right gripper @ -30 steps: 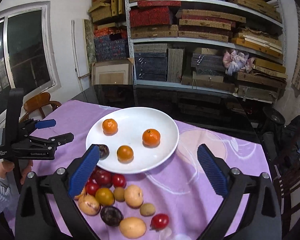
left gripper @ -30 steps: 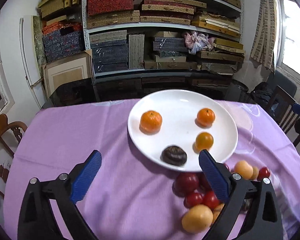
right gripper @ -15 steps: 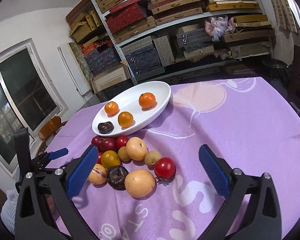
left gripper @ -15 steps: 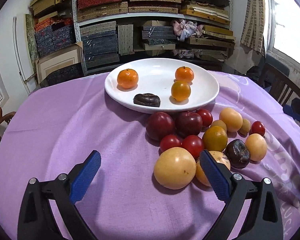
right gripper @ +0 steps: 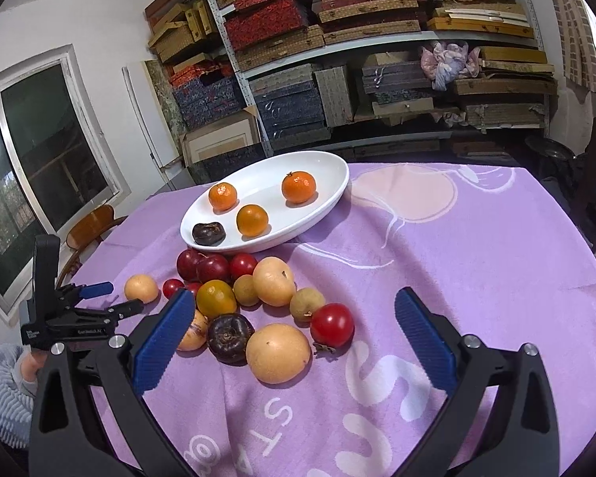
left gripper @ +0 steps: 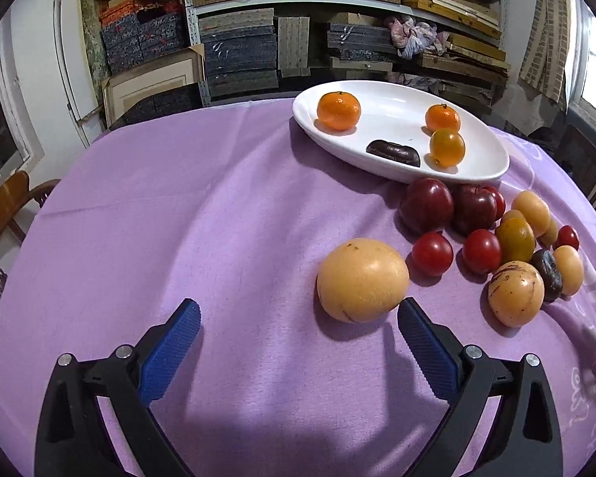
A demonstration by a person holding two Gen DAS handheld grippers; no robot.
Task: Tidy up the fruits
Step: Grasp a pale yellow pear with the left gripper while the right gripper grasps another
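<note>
My left gripper (left gripper: 298, 320) hangs low over the purple cloth (left gripper: 178, 218), jaws spread wide and holding nothing, its right pad (left gripper: 425, 342) just beside a big yellow fruit (left gripper: 361, 280). My right gripper (right gripper: 292, 324) is likewise released and empty, its fingers framing the near side of the fruit pile (right gripper: 254, 302): a large yellow fruit (right gripper: 278, 353), a dark wrinkled one (right gripper: 230, 336) and a red tomato (right gripper: 332, 324) lie closest to it. Behind these, plums (right gripper: 202, 266), small red tomatoes and more yellow and orange fruit crowd together, touching, up to the near rim of the white plate (right gripper: 329, 202). The plate, toward the cloth's far edge, carries three oranges (right gripper: 298, 187) well apart and one dark fruit (right gripper: 208, 233) at its near rim. Packed shelves (right gripper: 377, 39) fill the wall beyond.
</note>
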